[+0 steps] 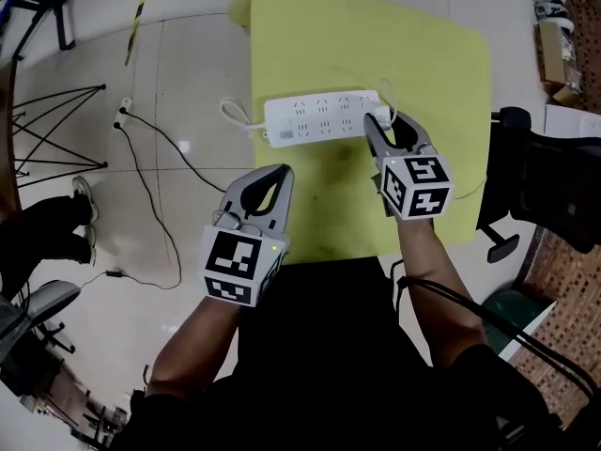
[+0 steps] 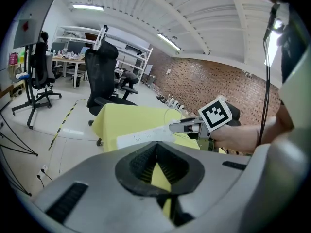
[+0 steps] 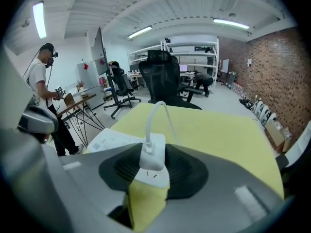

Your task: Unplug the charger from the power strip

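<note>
No brand I can read anywhere. The power strip [image 1: 319,118] has a little printed label at its left end, but the print is way too small to make out. The only other markings are the black-and-white square markers on the cube [image 1: 415,186] of the right gripper [image 1: 383,120] and the cube [image 1: 242,264] of the left gripper [image 1: 282,170].

The right gripper is pinching the white charger [image 3: 151,155], one ribbed pad on each side of it. The charger sits right at the gripper's tips and is still plugged into the strip's end socket. Its cable [image 3: 150,118] loops up and away ahead of the gripper. From this gripper the rest of the strip runs off to the left across the yellow table [image 1: 441,73].

The right forearm is stretched forward with the gripper tipped down at the strip.

The left gripper is pressed together with nothing in it, and yellow table shows through the gap behind its tips. It hangs closer to the person, also angled down. The strip is ahead of it and a bit to its right, not touching, and the right gripper is further off to its right.
</note>
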`<state>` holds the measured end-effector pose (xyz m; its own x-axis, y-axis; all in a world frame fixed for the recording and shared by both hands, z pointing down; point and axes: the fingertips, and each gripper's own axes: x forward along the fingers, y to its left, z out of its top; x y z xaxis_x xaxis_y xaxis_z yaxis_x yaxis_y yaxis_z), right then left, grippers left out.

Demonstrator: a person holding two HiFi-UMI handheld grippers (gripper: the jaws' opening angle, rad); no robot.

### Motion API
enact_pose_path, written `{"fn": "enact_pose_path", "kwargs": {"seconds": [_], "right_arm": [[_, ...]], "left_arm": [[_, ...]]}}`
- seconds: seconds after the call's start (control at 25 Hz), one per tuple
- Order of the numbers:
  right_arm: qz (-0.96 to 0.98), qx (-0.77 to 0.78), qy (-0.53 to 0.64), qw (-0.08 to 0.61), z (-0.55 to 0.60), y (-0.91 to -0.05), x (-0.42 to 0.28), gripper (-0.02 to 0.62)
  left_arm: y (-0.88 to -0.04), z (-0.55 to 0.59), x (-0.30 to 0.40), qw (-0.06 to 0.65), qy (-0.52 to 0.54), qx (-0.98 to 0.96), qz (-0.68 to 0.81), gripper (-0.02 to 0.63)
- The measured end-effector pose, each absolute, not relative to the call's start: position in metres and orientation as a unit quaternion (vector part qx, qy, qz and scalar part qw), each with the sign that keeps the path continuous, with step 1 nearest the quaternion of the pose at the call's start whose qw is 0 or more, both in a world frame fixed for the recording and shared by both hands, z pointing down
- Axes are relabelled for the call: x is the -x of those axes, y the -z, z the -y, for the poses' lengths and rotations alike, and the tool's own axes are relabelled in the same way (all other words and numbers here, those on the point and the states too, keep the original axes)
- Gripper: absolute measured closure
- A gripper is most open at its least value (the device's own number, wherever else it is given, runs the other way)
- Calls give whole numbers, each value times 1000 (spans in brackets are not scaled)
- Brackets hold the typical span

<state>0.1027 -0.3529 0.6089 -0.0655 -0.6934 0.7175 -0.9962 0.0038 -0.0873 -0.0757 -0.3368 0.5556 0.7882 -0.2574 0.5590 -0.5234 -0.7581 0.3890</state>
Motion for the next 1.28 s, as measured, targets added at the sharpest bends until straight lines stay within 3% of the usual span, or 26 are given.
{"fn": "enact_pose_path", "kwargs": {"seconds": [0.36,0.84,1.28], "right_arm": [[680,-634,-284,234,342,-565,-86,457],[701,-605,-350,141,281,-504,-37,457],[745,-540,-374,119,237,-497,-36,456]], "left_arm": [[-536,344,96,271,-215,-908,235,600],[-500,334,115,252,-190,-921,228,600],[-465,306,140,239,-167,-901,320,600]]}}
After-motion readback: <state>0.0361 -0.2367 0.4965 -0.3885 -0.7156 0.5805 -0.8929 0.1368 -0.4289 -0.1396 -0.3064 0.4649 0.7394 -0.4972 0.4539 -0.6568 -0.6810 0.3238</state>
